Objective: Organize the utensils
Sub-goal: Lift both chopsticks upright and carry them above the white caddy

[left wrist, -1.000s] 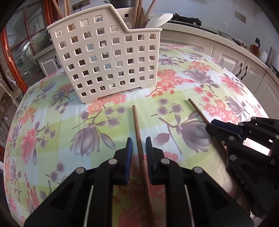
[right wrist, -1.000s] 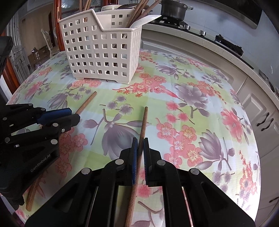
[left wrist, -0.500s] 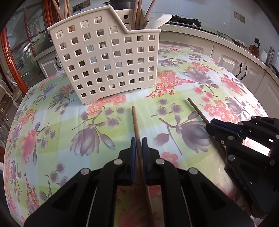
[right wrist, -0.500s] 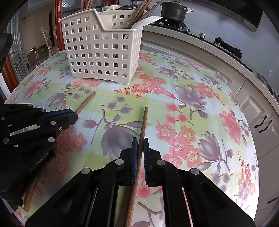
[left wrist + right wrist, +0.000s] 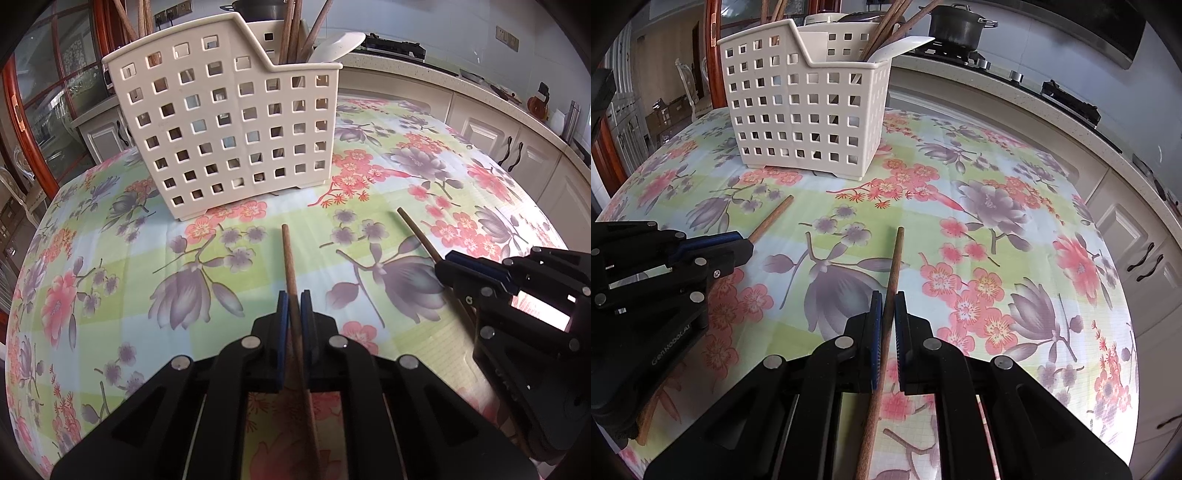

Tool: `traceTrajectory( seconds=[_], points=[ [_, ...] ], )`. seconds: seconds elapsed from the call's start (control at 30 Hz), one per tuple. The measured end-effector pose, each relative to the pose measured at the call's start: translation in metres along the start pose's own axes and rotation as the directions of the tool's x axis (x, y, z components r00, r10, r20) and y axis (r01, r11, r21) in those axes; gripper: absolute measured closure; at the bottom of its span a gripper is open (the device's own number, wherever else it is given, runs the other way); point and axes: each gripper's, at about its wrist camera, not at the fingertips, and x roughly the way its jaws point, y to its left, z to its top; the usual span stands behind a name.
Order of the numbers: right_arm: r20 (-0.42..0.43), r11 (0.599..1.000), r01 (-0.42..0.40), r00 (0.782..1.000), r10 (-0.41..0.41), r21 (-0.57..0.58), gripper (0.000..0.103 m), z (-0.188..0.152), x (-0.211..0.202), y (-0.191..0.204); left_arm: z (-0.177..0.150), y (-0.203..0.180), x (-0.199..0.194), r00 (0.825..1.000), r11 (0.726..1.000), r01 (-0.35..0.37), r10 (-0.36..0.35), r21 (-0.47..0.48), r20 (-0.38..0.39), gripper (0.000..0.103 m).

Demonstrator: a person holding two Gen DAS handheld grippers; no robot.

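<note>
A floral tablecloth [image 5: 110, 280] covered the table; the perforated cream basket [image 5: 229, 122] stood at the far side, left of centre. Each brown wooden chopstick lay pointing toward it: one [image 5: 290, 266] clamped in the left gripper [image 5: 294, 306], the other [image 5: 894, 266] clamped in the right gripper [image 5: 886, 306].

Each chopstick [image 5: 289, 266] [image 5: 894, 266] runs under its gripper and off the bottom edge, its far end unseen. The basket [image 5: 229, 129] walls hide the lower parts of the utensils [image 5: 295, 33] inside.
</note>
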Motion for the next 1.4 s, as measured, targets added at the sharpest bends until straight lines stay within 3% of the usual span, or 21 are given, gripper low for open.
traceTrajectory(
  seconds=[0.5, 1.4],
  points=[
    [0.038, 0.999, 0.043, 0.998, -0.044, 0.025, 0.097, -0.002, -0.009, 0.001, -0.003, 0.002, -0.005, 1.0, 0.999, 0.027, -0.027, -0.021, 0.008, 0.097],
    [0.133, 0.999, 0.041, 0.99, -0.045, 0.03, 0.097, 0.007, -0.048, 0.009, -0.004, 0.008, -0.039, 0.996, 0.999, 0.034, -0.031, -0.035, 0.084, 0.097]
  ],
)
